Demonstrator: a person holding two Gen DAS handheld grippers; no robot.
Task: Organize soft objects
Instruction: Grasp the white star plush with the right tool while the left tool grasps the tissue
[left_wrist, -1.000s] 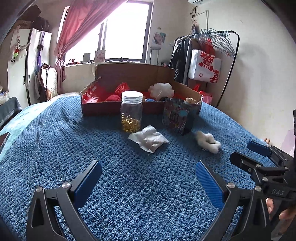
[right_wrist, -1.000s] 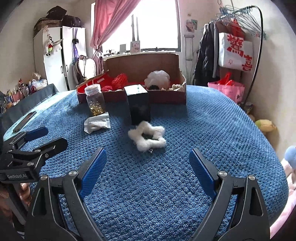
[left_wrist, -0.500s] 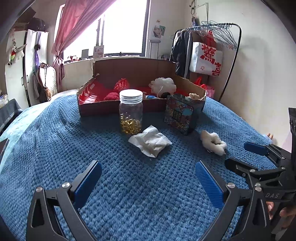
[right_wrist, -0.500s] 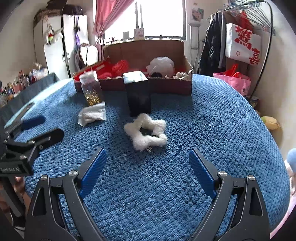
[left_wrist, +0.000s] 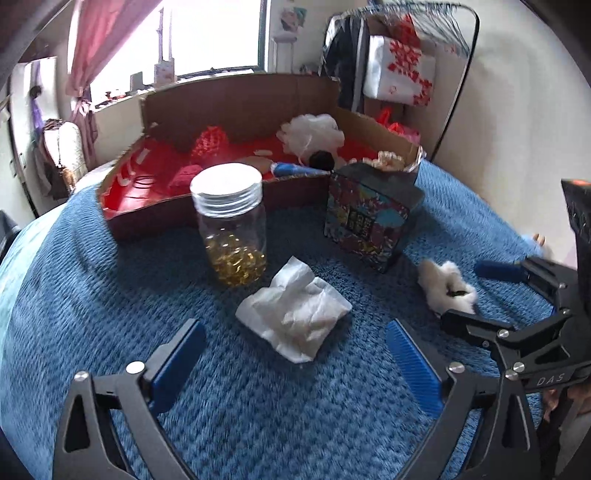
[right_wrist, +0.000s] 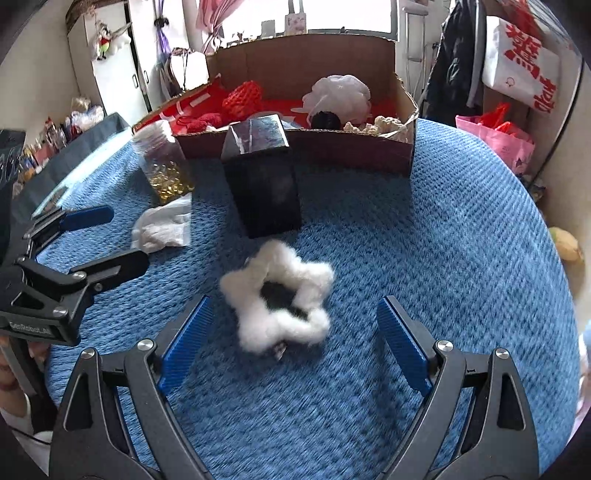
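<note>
Scrunchie (right_wrist: 277, 295) between spread right tongs (right_wrist: 293, 345)

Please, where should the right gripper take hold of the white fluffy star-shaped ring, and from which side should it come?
Grip one fluffy arm of the white star ring, probably the near rim. It lies flat on the blue blanket, directly ahead of the open right gripper, so come down from above and in front, closing across the soft band, not the dark centre.

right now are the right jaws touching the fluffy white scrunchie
Apart. In the right wrist view the right gripper is open, with blue blanket visible between each jaw and the scrunchie.
</note>
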